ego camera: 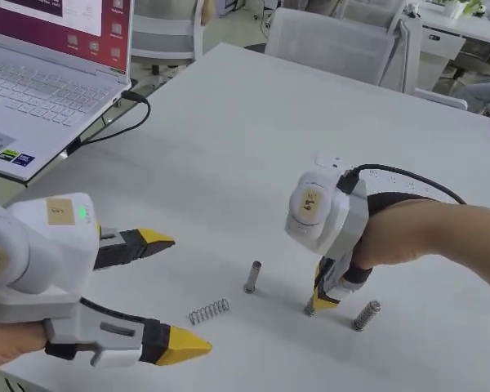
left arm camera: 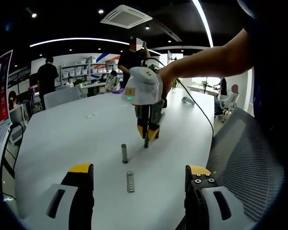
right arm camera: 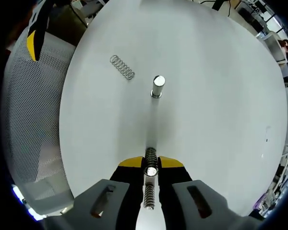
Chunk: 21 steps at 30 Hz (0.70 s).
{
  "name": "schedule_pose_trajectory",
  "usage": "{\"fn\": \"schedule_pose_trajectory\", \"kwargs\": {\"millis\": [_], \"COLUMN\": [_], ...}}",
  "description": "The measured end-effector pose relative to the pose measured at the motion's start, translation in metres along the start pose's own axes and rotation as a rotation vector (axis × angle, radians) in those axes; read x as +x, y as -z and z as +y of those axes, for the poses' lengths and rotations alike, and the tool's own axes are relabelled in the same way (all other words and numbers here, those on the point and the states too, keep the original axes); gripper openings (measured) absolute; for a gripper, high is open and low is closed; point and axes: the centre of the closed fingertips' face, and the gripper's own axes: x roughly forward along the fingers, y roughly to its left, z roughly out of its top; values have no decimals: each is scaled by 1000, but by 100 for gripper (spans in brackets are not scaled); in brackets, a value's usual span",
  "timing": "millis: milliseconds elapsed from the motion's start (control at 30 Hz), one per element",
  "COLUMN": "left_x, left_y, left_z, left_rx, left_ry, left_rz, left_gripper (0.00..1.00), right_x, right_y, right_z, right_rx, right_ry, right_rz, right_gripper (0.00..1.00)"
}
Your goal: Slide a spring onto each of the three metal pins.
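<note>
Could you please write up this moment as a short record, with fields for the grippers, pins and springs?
left gripper: open, empty, over the near side of the table
right gripper: shut on held spring, pointing down at middle pin
held spring: at the middle pin; how far on, cannot tell
bare pin: upright, no spring
loose spring: lying flat beside the bare pin
finished pin: spring on it
laptop: open, on the table

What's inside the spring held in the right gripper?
A metal pin: its shiny top shows amid the coils of the spring, clamped in the right gripper. The pin's shaft and base are covered by coils and jaws.
</note>
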Motion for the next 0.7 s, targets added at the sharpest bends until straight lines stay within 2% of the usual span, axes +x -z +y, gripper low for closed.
{"fn": "schedule_pose_trajectory", "kwargs": {"millis": [233,433,500,567,700], "left_x": [0,0,0,0,1], "left_y": [0,1,0,0,1], "left_z": [0,0,0,0,0], "left_rx": [0,-1,-1,0,1], "left_ry": [1,2,2,3,4], "left_rz": [1,3,3,3,7], "left_gripper": [74,74,73,73,73], "right_x": [3,3,3,3,3], "right_y": [3,2,2,2,3], "right_z": [0,-1,0,-2,-1], "right_rx": [-1,-9,9,-5,1], "right_ry": [3,3,-9,5,1], "right_rz": [4,-12,-25,-33,-45], "right_gripper": [9,9,9,11,16]}}
